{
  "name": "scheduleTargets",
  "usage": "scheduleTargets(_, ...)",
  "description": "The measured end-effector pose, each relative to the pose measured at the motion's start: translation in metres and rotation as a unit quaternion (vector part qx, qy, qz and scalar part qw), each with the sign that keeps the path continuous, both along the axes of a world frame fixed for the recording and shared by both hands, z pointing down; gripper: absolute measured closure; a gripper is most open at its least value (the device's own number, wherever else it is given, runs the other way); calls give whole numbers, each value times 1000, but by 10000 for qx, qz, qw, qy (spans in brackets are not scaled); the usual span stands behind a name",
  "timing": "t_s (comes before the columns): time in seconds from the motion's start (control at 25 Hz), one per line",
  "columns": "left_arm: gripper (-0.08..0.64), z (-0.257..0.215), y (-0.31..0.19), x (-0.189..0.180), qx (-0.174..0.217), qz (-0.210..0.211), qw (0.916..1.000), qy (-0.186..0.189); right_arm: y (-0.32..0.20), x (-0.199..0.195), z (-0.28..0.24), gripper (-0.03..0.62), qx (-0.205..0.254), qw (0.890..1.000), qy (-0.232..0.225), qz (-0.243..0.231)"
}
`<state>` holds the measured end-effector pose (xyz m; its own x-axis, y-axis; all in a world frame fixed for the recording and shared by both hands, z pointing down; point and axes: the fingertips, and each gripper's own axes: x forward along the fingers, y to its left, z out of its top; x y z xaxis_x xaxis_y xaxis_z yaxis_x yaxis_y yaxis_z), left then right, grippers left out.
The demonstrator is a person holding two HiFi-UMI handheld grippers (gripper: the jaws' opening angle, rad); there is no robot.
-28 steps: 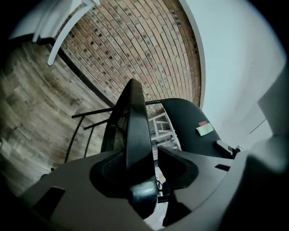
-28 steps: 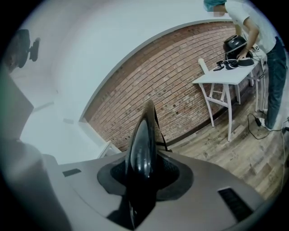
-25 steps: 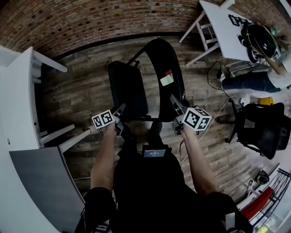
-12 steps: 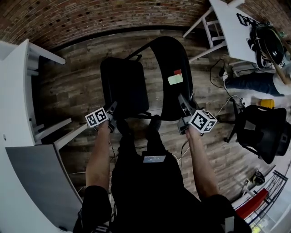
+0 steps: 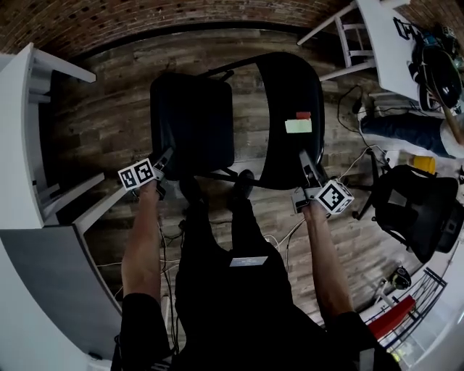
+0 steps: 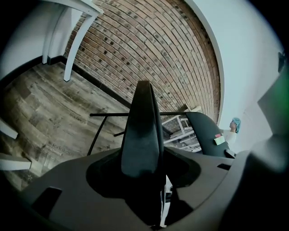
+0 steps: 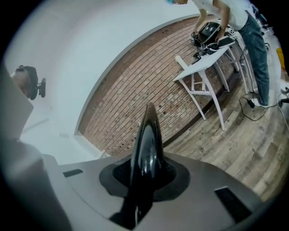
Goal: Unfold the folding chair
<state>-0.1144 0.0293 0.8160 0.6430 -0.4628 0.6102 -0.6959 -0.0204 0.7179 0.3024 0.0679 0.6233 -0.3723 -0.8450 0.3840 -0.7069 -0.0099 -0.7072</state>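
Folding chair (image 5: 192, 123), black, standing on the wooden floor (image 5: 109, 123) directly in front of the person's shoes (image 5: 243, 181). In the head view its seat (image 5: 190, 94) lies to the left and its backrest (image 5: 286, 87) to the right. The two panels are apart and joined by thin black frame tubes (image 5: 217, 176). A pale label (image 5: 298, 125) with a small red tag above it is stuck on the backrest.

Left gripper (image 5: 167, 157): held at the near left corner of the seat, tip at the seat's edge. In the left gripper view its jaws are pressed together into a single dark blade with nothing between them. Beyond the blade are a frame tube and the labelled backrest.

Right gripper (image 5: 306, 161): held along the near right edge of the backrest. Whether it touches the backrest is not clear from the head view. In the right gripper view the jaws are likewise closed on themselves and hold nothing.

Surroundings: a brick wall (image 5: 145, 22) runs behind the chair. A white table (image 5: 22, 145) stands at the left, with a grey panel (image 5: 51, 290) nearer the person. At upper right stands a second white table (image 5: 380, 32), and a person in jeans (image 5: 406, 130) stands beside it. A black office chair (image 5: 417, 206) is at the right, well apart from the folding chair, and cables (image 5: 355, 101) trail on the floor between them.
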Motion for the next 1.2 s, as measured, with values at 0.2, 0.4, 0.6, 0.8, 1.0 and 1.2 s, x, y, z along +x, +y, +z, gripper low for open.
scheduleTargets(0.2, 313, 12, -1, -17, -18, -18, 9999, -113, 3, -6, 8, 523, 4, 9998, -194, 49)
scheduleTargets(0.4, 288, 26, -3, -34, 86, -99, 9996, -258, 0, -7, 16, 525, 93, 9998, -189, -47)
scheduleTargets(0.6, 276, 36, -4, -45, 253, -160, 9987, -403, 1, -5, 27, 526, 122, 9995, -274, -66)
scheduleTargets(0.8, 258, 37, -7, -54, 408, -166, 9957, -814, 1, -2, 32, 526, 128, 9992, -374, -50)
scheduleTargets(1.0, 241, 34, -7, -63, 520, -73, 9876, -1479, 1, 0, 39, 525, 134, 9989, -454, -52)
scheduleTargets(1.2, 236, 24, -9, -76, 740, -126, 9696, -2329, 4, 6, 52, 526, 86, 9987, -505, -8)
